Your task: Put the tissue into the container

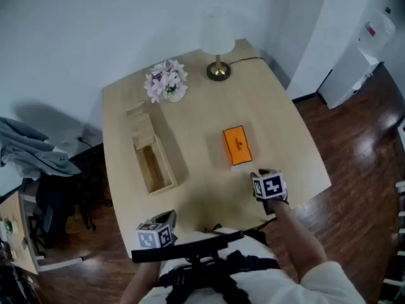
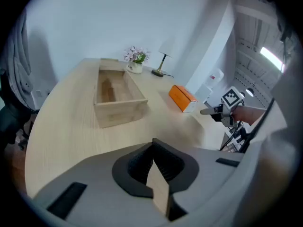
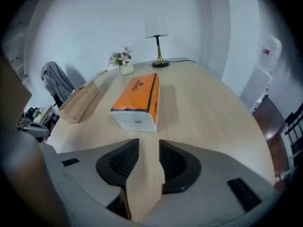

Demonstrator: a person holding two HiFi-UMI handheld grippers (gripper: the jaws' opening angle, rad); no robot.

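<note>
An orange tissue pack (image 1: 236, 145) lies flat on the light wooden table (image 1: 278, 113), right of centre. The open wooden container (image 1: 174, 158) stands to its left, long and narrow. My right gripper (image 1: 269, 185) hovers just in front of the pack's near white end (image 3: 137, 96), open, with only bare table between its fingers (image 3: 149, 142). My left gripper (image 1: 158, 230) is at the table's near edge, shut and empty (image 2: 153, 143), pointing towards the container (image 2: 120, 112). The left gripper view also shows the pack (image 2: 182, 97) and the right gripper (image 2: 208, 111) beyond it.
A brass-footed lamp (image 1: 217, 43) and a small vase of pink flowers (image 1: 166, 81) stand at the table's far edge. A chair draped with grey clothing (image 1: 31, 151) is off the left side. A white appliance (image 1: 357, 56) stands on the dark wood floor at right.
</note>
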